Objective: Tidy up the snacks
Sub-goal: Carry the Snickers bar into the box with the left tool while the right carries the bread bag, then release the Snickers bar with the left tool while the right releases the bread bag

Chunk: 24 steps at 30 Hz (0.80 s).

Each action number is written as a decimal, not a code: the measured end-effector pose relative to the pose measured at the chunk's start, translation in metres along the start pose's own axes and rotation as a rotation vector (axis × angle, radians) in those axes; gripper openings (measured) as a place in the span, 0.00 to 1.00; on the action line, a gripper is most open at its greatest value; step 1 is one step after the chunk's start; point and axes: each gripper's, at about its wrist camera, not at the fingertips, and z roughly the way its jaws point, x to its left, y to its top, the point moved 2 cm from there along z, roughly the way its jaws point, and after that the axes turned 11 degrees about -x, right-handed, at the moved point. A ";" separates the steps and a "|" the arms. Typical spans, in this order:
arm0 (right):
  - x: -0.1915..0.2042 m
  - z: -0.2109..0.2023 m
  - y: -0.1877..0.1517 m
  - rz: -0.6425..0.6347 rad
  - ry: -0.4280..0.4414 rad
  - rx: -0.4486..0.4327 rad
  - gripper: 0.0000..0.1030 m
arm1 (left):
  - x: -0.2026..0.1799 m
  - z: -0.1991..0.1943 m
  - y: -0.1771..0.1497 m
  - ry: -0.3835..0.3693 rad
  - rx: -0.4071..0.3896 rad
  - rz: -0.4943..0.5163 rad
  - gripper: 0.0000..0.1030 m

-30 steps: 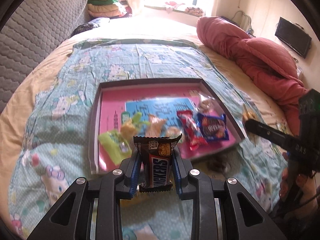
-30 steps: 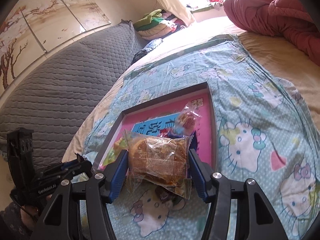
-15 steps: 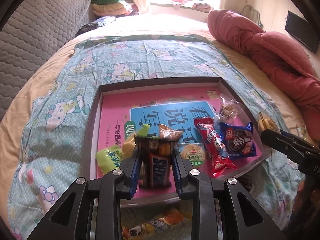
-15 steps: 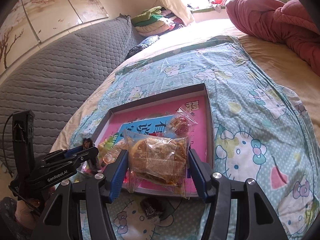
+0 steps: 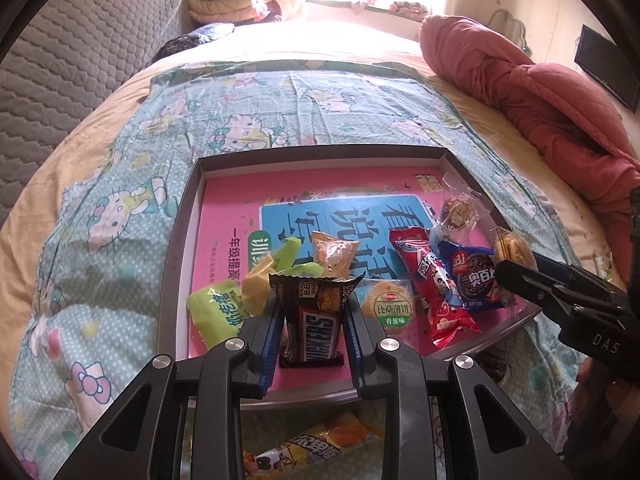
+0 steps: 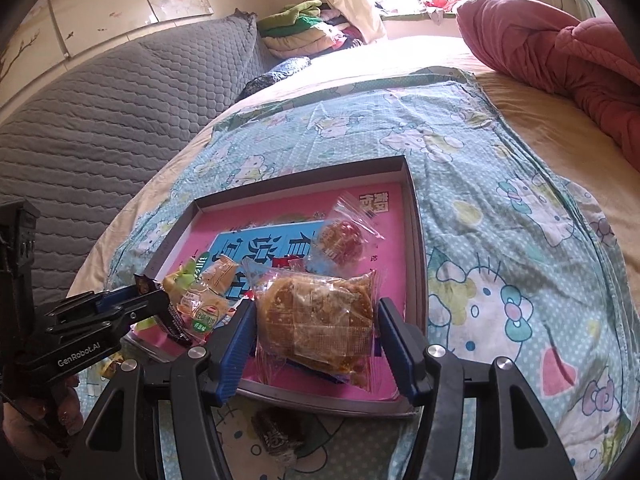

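I've got L tool clamped on brown Snickers bar, R tool on clear-wrapped brown pastry, both over grey-rimmed pink tray w/ ~7 snacks in; 2 left on bed.

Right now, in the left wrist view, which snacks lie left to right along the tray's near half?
Green packet → Snickers bar → round biscuit pack → red wrapper → blue cookie pack.

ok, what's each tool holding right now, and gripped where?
Left tool: Snickers bar, upright, pinched across its lower side edges. Right tool: clear-wrapped pastry, held by its two side edges.
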 end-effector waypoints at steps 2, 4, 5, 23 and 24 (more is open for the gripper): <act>-0.001 0.000 0.000 0.004 -0.002 0.007 0.61 | -0.001 -0.002 0.000 -0.002 0.003 0.001 0.29; -0.002 0.000 0.000 0.011 0.000 0.008 0.62 | -0.001 -0.003 0.000 0.002 0.001 0.003 0.30; -0.002 0.000 0.000 0.014 -0.001 0.011 0.63 | 0.000 -0.004 0.000 0.005 0.001 0.003 0.30; -0.006 -0.008 0.006 0.042 -0.009 -0.007 0.69 | -0.003 -0.021 0.003 -0.005 0.000 0.005 0.50; -0.006 -0.008 0.006 0.041 -0.008 -0.009 0.69 | -0.003 -0.022 0.003 -0.005 -0.001 0.005 0.51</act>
